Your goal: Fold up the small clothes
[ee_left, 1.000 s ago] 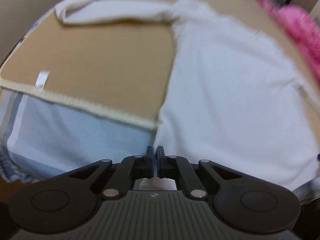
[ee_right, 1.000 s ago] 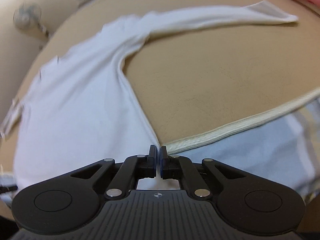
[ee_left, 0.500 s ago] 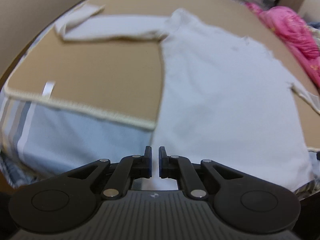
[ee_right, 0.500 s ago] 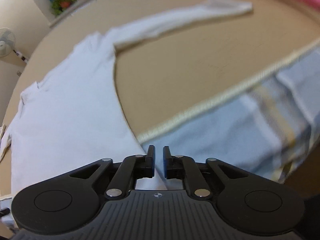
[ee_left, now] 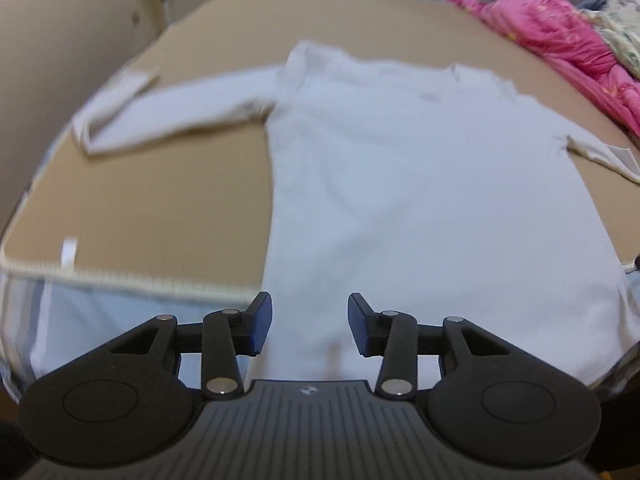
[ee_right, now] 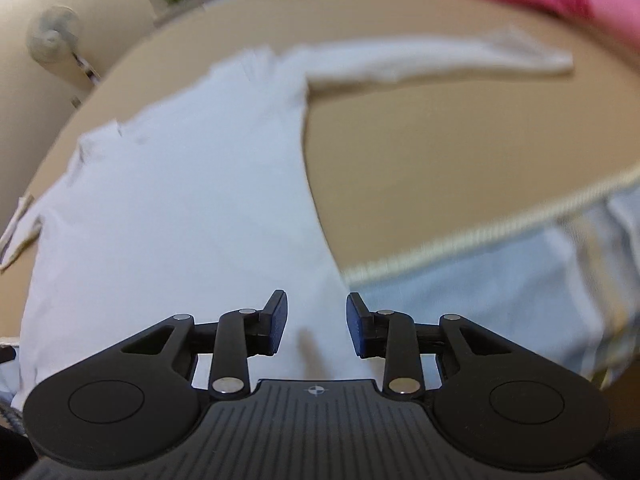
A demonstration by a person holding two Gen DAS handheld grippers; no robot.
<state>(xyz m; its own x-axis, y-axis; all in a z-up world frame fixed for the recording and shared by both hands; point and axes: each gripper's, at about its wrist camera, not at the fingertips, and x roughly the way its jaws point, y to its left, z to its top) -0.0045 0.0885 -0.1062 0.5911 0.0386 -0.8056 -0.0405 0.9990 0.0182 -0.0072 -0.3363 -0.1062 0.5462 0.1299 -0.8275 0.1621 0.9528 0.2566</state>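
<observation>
A white long-sleeved shirt [ee_left: 420, 184] lies spread flat on a tan mat [ee_left: 152, 200], sleeves out to both sides, hem hanging over the near edge. My left gripper [ee_left: 310, 328] is open and empty above the hem's left corner. In the right wrist view the same shirt [ee_right: 180, 200] lies flat, and my right gripper [ee_right: 316, 322] is open and empty above the hem's right corner, beside the mat's corded edge [ee_right: 480, 236].
A pink quilt [ee_left: 560, 44] is bunched at the far right of the mat. Light blue striped bedding [ee_right: 500, 304] hangs below the mat's edge. A fan [ee_right: 52, 36] stands by the wall at far left.
Both grippers have opened from shut and let go of the hem corners. Both have pulled back and up, so more of the shirt shows.
</observation>
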